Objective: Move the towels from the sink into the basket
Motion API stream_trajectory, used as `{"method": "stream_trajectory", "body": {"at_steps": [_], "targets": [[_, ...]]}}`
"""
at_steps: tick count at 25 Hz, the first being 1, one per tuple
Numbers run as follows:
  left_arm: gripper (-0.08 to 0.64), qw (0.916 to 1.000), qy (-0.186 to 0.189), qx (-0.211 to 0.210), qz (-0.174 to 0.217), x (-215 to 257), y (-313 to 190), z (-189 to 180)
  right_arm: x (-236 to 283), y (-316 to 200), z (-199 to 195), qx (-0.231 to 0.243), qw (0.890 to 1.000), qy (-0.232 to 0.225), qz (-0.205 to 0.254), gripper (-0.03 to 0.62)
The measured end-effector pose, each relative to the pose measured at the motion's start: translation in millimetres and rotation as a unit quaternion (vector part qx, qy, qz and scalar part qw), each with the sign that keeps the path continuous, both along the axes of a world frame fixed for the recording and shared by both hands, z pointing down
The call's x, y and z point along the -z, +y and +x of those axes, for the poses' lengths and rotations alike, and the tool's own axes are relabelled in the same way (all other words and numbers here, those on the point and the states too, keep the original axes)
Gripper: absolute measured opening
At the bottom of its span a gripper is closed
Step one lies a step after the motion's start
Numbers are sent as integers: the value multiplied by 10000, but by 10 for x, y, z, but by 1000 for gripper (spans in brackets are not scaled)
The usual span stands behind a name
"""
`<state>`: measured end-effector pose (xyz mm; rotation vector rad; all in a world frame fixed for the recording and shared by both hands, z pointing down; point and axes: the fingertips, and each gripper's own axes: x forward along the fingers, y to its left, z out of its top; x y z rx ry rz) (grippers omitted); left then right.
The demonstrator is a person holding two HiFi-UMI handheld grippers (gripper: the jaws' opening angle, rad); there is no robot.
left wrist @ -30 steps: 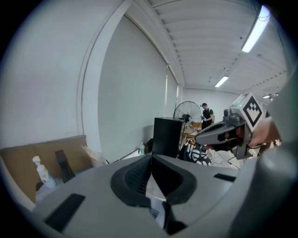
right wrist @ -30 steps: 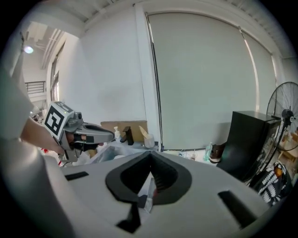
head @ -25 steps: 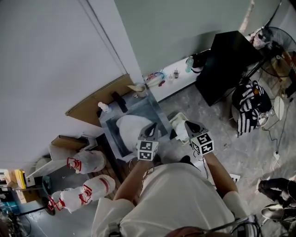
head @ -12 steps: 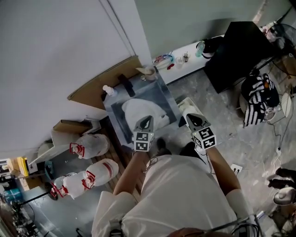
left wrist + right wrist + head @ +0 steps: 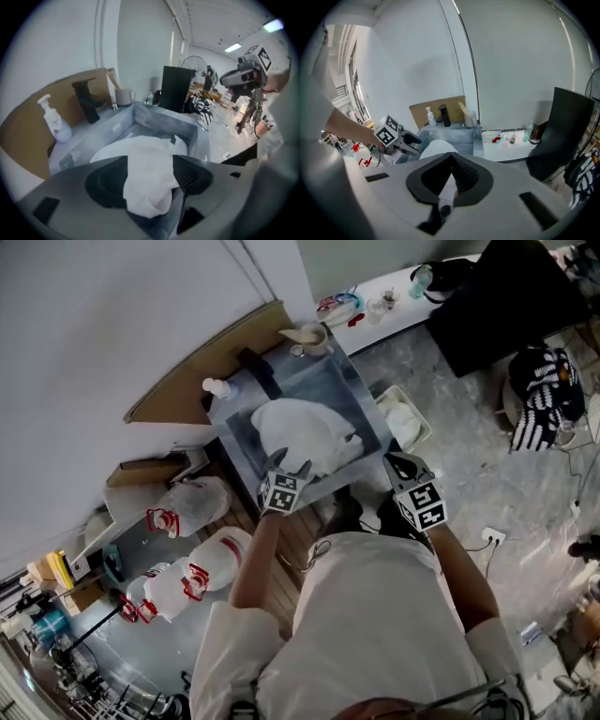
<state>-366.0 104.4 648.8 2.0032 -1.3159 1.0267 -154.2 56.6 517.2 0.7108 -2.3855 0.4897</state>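
1. The left claw, jaws just opened and apart, hovers at the sink's near rim. The towels lie at its 1 o'clock, between the jaws but ungripped.
2. The towels form a white, crumpled heap in the sink.
3. The right claw is closed and empty, with the basket at its 12 o'clock.

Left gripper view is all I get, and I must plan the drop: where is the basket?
Observer: In the head view the basket stands on the floor beside the sink, on the right gripper's side.
Operator: Is the right gripper ready to take anything?
Observer: Not as it stands. Its own view shows it shut, with its jaws together at the tips.
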Motion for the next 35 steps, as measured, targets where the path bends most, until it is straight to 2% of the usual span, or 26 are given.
{"method": "stream_trajectory", "body": {"at_steps": [2, 5, 8, 13, 15, 17, 19, 22, 27, 31, 33, 35], "targets": [[306, 9976, -121, -514, -440, -249, 93, -3, -97, 50, -55, -27, 9999, 35, -116, -5], [331, 9871, -413, -1353, -745, -592, 159, -21, -230, 93, -127, -67, 9996, 90, -255, -5], [357, 9738, -556, -2007, -910, -887, 166, -38, -354, 107, -186, -158, 9990, 129, -387, -5], [404, 9497, -588, -2904, -1014, -1244, 100, 88, -517, 110, -178, -432, 9972, 157, -590, -5], [418, 9401, -849, -3156, -970, -1406, 54, 89, -562, 127, -149, -570, 9958, 129, -698, -5], [437, 9358, -1189, -3220, -802, -1548, -52, 48, -618, 156, -108, -661, 9946, 133, -795, -5], [458, 9359, -1272, -3193, -769, -1647, -144, 38, -688, 180, -67, -715, 9935, 172, -867, -5], [479, 9344, -1125, -3245, -947, -1755, -235, 42, -772, 209, -47, -823, 9917, 174, -972, -5], [485, 9342, -519, -3238, -1407, -1858, -275, 45, -852, 269, -125, -932, 9900, 110, -1057, -5], [480, 9372, -460, -3163, -1392, -1853, -295, 45, -878, 300, -165, -961, 9894, 76, -1090, -5], [456, 9384, -461, -3130, -1391, -1837, -266, 55, -872, 318, -177, -960, 9893, 51, -1095, -5], [399, 9400, -432, -3075, -1417, -1811, -230, 59, -846, 322, -164, -978, 9893, 30, -1082, -5]]}}
